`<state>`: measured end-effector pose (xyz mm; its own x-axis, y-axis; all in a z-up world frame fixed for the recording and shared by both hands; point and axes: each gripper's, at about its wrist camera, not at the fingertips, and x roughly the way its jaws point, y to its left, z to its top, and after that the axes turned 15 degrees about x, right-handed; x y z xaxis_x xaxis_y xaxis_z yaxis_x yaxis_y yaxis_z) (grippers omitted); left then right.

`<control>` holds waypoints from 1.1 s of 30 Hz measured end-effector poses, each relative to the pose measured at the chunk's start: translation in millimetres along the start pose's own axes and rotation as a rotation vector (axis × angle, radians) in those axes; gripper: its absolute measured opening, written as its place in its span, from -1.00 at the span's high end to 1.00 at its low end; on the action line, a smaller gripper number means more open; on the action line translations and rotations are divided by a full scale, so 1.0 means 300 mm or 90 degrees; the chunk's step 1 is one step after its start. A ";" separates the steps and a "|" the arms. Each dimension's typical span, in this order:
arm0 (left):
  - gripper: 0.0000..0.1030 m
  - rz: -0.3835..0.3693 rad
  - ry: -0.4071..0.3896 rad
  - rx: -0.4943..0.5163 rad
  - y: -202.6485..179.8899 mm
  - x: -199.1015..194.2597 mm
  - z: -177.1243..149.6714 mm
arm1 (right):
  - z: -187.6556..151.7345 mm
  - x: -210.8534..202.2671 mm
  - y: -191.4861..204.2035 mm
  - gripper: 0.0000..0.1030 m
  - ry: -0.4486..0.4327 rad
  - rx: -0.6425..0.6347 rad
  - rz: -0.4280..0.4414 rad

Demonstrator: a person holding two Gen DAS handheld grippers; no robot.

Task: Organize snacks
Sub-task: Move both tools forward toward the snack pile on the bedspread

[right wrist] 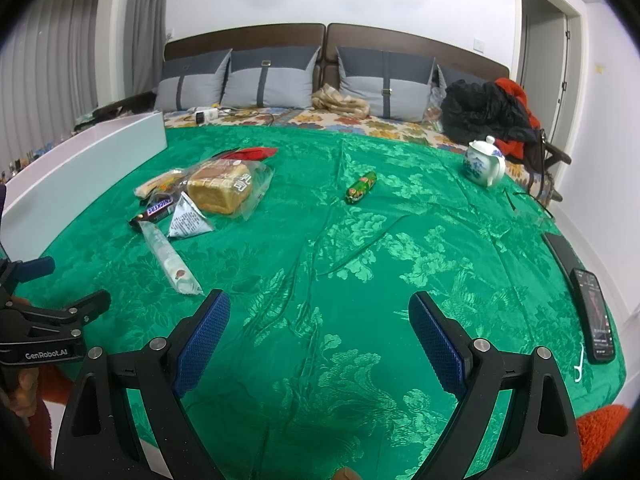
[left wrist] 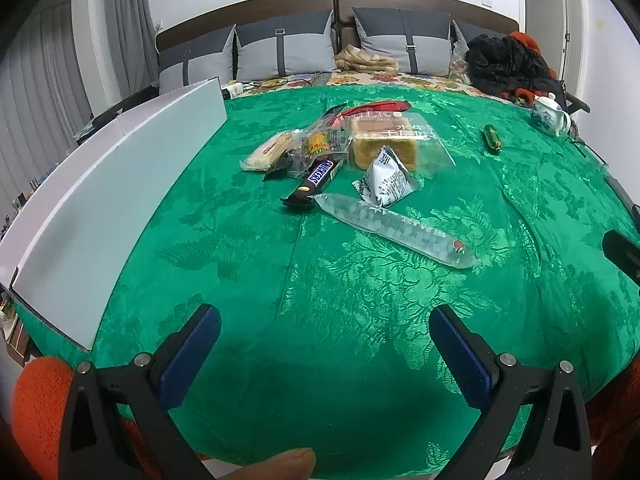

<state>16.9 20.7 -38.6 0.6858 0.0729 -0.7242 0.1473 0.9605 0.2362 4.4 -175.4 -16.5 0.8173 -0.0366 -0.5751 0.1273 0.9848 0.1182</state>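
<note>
Blue-padded left gripper [left wrist: 325, 322]: jaws spread wide, empty, above green cloth [left wrist: 320, 320].
Right gripper [right wrist: 319, 312]: jaws likewise wide apart, holding nothing, over bare cloth.
Long clear packet [left wrist: 394, 230]: nearest snack, lying flat just beyond the left gripper.
Snickers bar [left wrist: 316, 179]: touching the packet's far tip.
Silver triangular pouch [left wrist: 388, 180]: beside the bar.
Bagged bread loaf [left wrist: 386, 142]: behind the pouch, middle of the pile.
Green sweet [right wrist: 362, 187]: alone, well apart from the pile.
White box [left wrist: 120, 200]: left edge of the table.
Teapot [right wrist: 483, 162]: far right corner.
Phone [right wrist: 595, 314]: right edge.
</note>
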 end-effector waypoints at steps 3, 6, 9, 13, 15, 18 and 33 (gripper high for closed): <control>-1.00 0.000 0.001 -0.002 0.001 0.002 -0.001 | -0.001 0.002 0.001 -0.81 0.000 -0.001 0.000; -1.00 0.000 0.005 -0.004 0.002 0.004 -0.001 | 0.000 0.002 0.001 -0.81 0.000 0.000 0.000; -1.00 -0.001 0.009 -0.004 0.003 0.010 -0.002 | -0.003 0.005 0.003 -0.81 0.001 0.000 0.001; -1.00 -0.003 0.017 -0.005 0.002 0.020 -0.006 | -0.003 0.006 0.003 -0.81 0.001 0.000 0.001; -0.99 -0.005 0.021 -0.007 0.003 0.025 -0.008 | -0.002 0.006 0.003 -0.81 0.001 0.000 0.001; -1.00 -0.007 0.027 -0.010 0.007 0.031 -0.011 | -0.002 0.006 0.003 -0.81 0.001 0.000 0.001; -1.00 -0.008 0.044 -0.022 0.025 0.054 -0.018 | -0.003 0.008 0.004 -0.81 0.002 0.000 0.001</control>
<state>25.2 30.6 -52.1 0.6333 0.0772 -0.7700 0.1299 0.9703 0.2041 5.9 -174.1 -18.5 0.8155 -0.0341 -0.5778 0.1260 0.9848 0.1196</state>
